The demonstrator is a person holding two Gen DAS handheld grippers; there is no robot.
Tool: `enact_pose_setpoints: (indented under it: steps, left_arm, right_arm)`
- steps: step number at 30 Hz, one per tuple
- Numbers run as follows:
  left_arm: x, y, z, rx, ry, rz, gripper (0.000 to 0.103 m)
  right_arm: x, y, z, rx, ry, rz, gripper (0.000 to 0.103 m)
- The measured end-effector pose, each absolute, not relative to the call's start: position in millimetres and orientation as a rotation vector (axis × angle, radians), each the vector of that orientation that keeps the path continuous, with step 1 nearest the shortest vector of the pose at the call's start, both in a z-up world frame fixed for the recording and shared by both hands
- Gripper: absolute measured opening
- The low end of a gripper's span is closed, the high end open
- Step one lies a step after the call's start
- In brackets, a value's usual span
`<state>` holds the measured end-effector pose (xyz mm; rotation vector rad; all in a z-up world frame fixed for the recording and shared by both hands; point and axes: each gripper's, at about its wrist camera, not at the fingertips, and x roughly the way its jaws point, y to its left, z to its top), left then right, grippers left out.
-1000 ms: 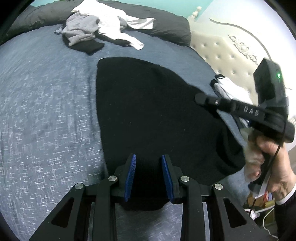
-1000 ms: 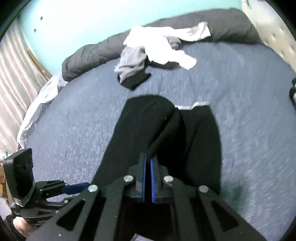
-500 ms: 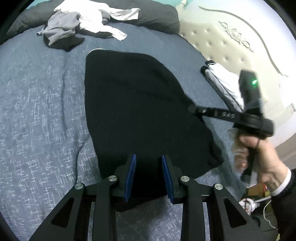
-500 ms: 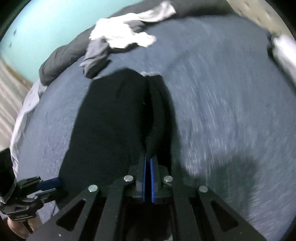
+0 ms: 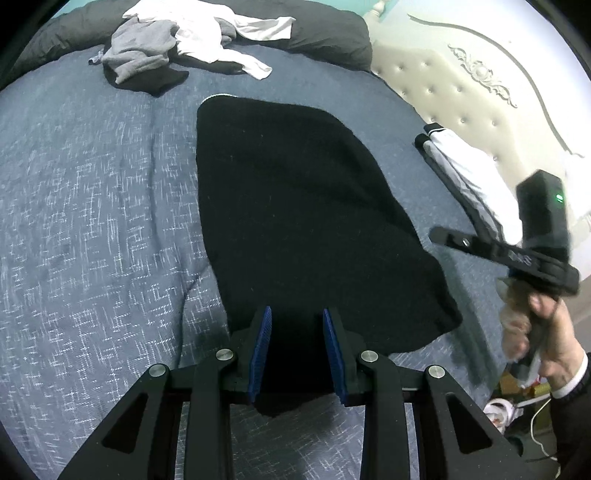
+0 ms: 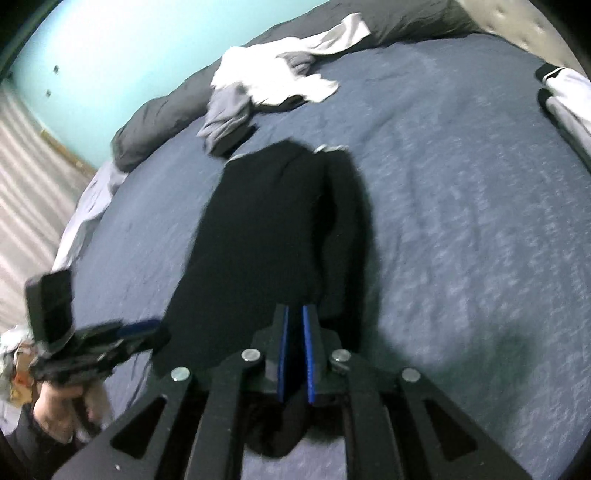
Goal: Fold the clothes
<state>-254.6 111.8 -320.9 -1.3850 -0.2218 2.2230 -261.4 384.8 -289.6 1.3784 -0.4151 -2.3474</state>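
A black garment (image 5: 295, 206) lies lengthwise on the blue-grey bedspread (image 5: 92, 221). Its near end is bunched between the blue pads of my left gripper (image 5: 297, 317), which is shut on it. In the right wrist view the same black garment (image 6: 266, 236) has one long side folded over, and a raised ridge runs back to my right gripper (image 6: 294, 314). That gripper's jaws are opening, with a thin fold of the black cloth still between the pads. The right gripper (image 5: 443, 234) shows at the garment's right edge in the left view, and the left gripper (image 6: 144, 326) at the near left corner in the right view.
A heap of white, grey and black clothes (image 5: 184, 48) lies at the far end of the bed against a dark grey bolster (image 5: 325, 33). A folded white and black garment (image 5: 465, 173) sits by the tufted headboard (image 5: 461, 92). A person's hand (image 5: 546, 332) holds the right gripper.
My right gripper has carried the garment's side across and downward, and its pads have parted slightly. The garment looks narrower and flatter. My left gripper has stayed where it was.
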Motion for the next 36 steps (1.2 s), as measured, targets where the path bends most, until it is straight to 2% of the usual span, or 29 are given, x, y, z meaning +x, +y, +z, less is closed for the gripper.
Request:
enact_pose_setpoints:
  steps: [7, 10, 12, 14, 17, 19, 21, 22, 23, 25, 31, 36]
  left_arm:
    - [-249.1, 117.6, -323.8, -1.391, -0.171, 2.235, 0.031]
    - [-247.4, 118.1, -323.0, -1.389, -0.168, 2.235, 0.031]
    - [-246.8, 116.6, -323.0, -1.387, -0.175, 2.231, 0.031]
    - [-245.8, 115.7, -323.8, -1.385, -0.175, 2.231, 0.031]
    - [-245.5, 116.1, -323.5, -1.385, -0.177, 2.235, 0.031]
    - [-245.3, 117.1, -323.0, -1.384, -0.170, 2.236, 0.031]
    - [-245.2, 117.6, -323.0, -1.385, -0.163, 2.235, 0.031]
    - [-245.0, 117.5, -322.9, -1.385, -0.162, 2.234, 0.031]
    - [-244.3, 117.5, -322.8, -1.386, -0.159, 2.235, 0.031]
    - [-243.1, 117.5, -322.3, -1.384, -0.153, 2.234, 0.031]
    - [-237.4, 123.6, -317.6, -1.360, -0.097, 2.221, 0.031]
    - [-234.4, 127.3, -323.2, -1.350, -0.049, 2.225, 0.031]
  right_arm:
    - [-247.4, 357.7, -307.4, 1.445, -0.332, -2.293, 0.016]
    - [-249.5, 367.9, -314.9, 1.469, -0.450, -2.284, 0.016]
    - [-246.6, 377.1, -309.5, 1.447, -0.518, -2.290, 0.024]
    - [-243.0, 383.8, -305.3, 1.437, -0.543, -2.303, 0.055]
    - [-240.0, 384.4, -308.1, 1.457, -0.531, -2.279, 0.056]
    - [-239.5, 380.2, -314.5, 1.482, -0.493, -2.254, 0.053]
    - [-237.0, 376.5, -321.6, 1.512, -0.479, -2.230, 0.042]
    - [-236.7, 376.3, -326.5, 1.528, -0.487, -2.219, 0.033]
    - [-237.1, 378.1, -328.7, 1.530, -0.504, -2.210, 0.019]
    - [-238.1, 384.7, -328.9, 1.515, -0.538, -2.209, 0.008]
    - [-242.3, 409.7, -306.7, 1.427, -0.553, -2.283, 0.005]
    - [-245.6, 407.4, -333.3, 1.524, -0.491, -2.274, 0.005]
